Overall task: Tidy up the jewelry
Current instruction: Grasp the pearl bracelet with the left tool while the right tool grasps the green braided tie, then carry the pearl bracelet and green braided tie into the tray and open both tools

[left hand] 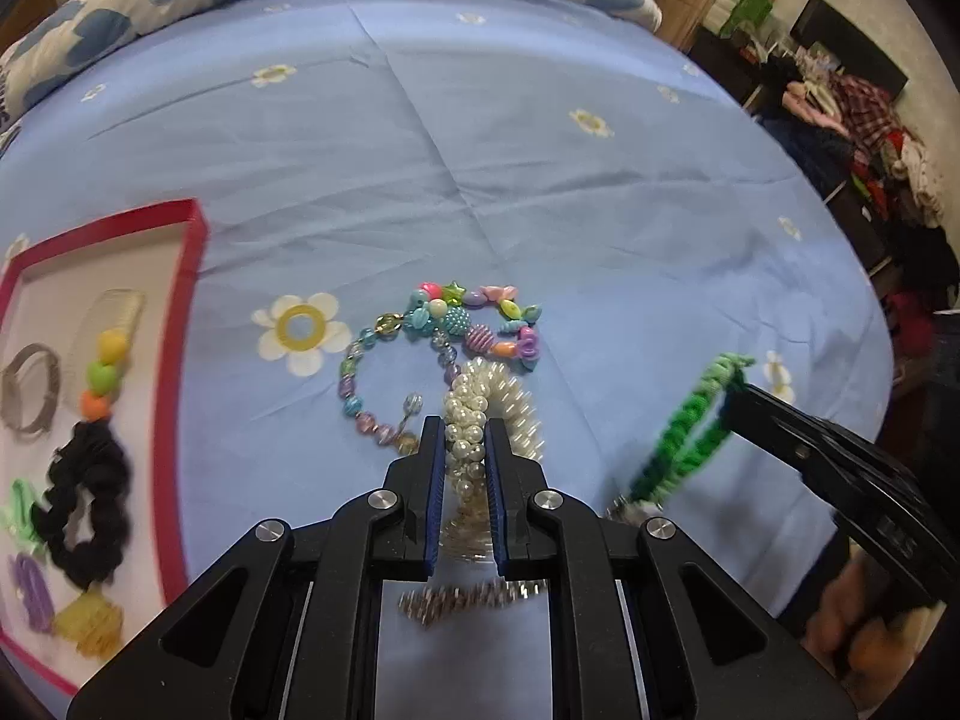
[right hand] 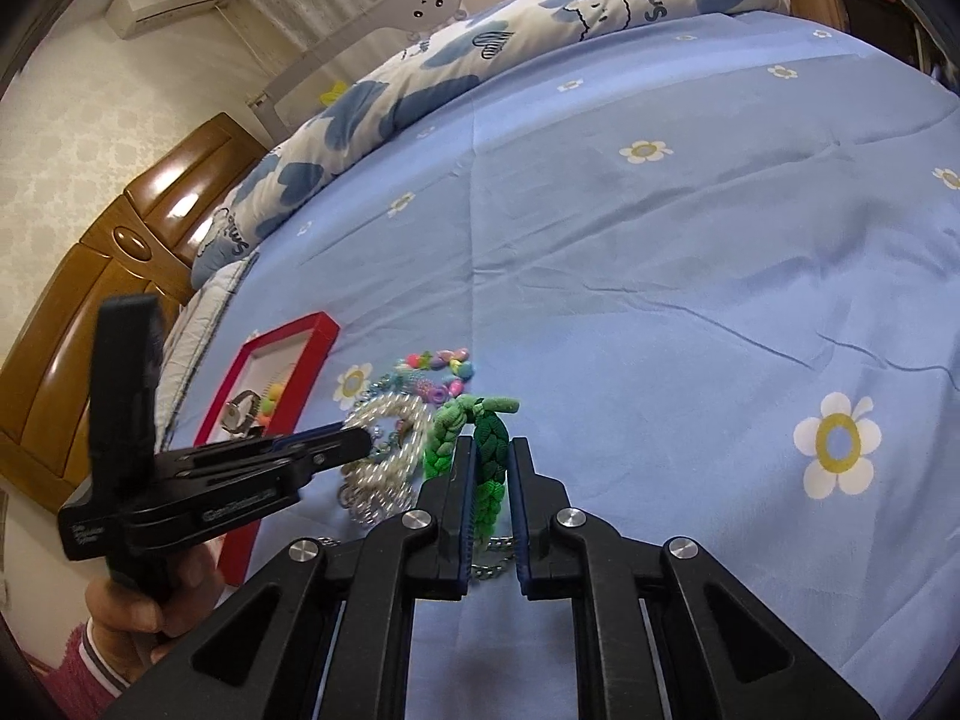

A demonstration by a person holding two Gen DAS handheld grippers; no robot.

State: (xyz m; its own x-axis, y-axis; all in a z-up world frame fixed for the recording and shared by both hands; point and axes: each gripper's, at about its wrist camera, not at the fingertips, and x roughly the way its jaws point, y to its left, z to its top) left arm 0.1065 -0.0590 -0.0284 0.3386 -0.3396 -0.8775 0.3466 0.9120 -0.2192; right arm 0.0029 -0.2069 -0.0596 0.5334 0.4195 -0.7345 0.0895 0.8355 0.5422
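My left gripper [left hand: 466, 438] is shut on a white pearl bracelet [left hand: 474, 402] that lies on the blue bed sheet. Just beyond it rests a heap of colourful bead bracelets [left hand: 456, 324]. My right gripper [right hand: 492, 450] is shut on a green braided bracelet [right hand: 489, 441], and a thin chain hangs below it. In the left wrist view the right gripper [left hand: 735, 396] comes in from the right and holds the green bracelet [left hand: 684, 438] a little above the sheet. In the right wrist view the left gripper [right hand: 354, 441] sits at the pearl bracelet [right hand: 390, 450]. A red-rimmed box [left hand: 180, 324] lies at the left.
The red box holds a black scrunchie [left hand: 90, 510], a grey watch [left hand: 30, 396], coloured beads and small clips. A patterned quilt [right hand: 510, 30] lies along the far side of the bed. A wooden headboard [right hand: 120, 264] stands at the left. Clothes are piled beyond the bed's right edge [left hand: 870, 138].
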